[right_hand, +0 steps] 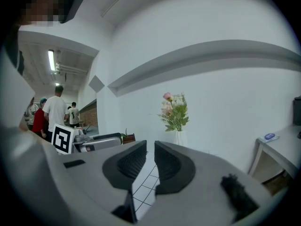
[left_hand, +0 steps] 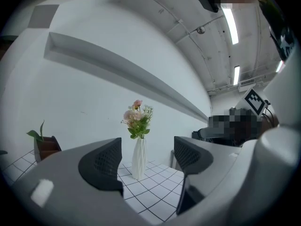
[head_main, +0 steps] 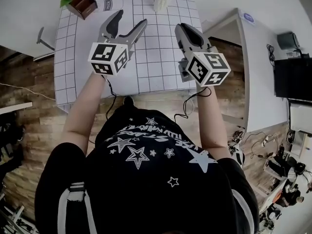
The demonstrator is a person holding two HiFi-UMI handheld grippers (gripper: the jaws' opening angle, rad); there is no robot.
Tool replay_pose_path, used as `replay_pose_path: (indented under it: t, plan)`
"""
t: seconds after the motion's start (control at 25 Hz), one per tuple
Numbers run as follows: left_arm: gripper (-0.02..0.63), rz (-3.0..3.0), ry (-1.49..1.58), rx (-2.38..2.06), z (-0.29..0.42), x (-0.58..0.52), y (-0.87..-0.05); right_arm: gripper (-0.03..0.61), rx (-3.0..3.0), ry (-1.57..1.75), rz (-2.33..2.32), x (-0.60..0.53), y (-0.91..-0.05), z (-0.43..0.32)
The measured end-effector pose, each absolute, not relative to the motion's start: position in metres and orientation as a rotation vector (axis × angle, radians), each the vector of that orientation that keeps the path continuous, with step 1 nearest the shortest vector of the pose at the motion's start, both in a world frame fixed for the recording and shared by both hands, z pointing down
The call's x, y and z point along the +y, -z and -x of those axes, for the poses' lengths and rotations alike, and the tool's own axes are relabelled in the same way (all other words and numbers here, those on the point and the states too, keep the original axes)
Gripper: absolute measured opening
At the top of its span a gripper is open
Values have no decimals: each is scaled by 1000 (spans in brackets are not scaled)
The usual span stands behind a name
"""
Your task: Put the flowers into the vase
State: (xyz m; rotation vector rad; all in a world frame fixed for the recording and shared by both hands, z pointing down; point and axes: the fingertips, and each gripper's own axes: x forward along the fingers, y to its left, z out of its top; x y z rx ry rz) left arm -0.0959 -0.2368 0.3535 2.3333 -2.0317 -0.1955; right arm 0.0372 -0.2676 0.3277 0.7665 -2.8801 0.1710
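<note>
The flowers (left_hand: 137, 119) stand in the vase (left_hand: 139, 160) at the table's (head_main: 161, 57) far edge, so the job looks done. The left claw (left_hand: 148, 159) gapes empty and the right claw (right_hand: 150, 161) is nearly together on nothing; both should back away without nudging the vase.

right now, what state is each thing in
flowers, standing in the vase
vase, upright on the table
left claw, open, empty
right claw, almost closed, thin gap, empty
wooden box, upright at the table's far corner, green plant in it
</note>
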Motion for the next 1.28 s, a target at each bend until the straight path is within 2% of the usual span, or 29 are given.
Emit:
replay_pose_path:
  t: [0.24,0.56,0.76,0.88,1.04,1.28]
  plan:
    - [287,-2328,123,-2031,62,-197,-354,55,-2893,-204,-739,-231,-328,-76]
    - [224,-2338,19,-2058,3,-129,-344,22,-2953,-316,-684,-179,-329,-125]
    - [96,-2235,-25,-2099,-7,-80,-358,12,-2975,-388,-604,-143,-344,-134]
    - [49,-2177,-58,-2117,-8,-56,-367,12,-2962,-465,-582,-127,-361,-138]
    - [12,-2146,-92,-2127,-5,-35,-371,12,-2955,-546,-554,-107,-376,-138]
    - [9,-2166,-100,-2110,6,-25,-370,12,-2955,-494,-591,-95,-366,-129]
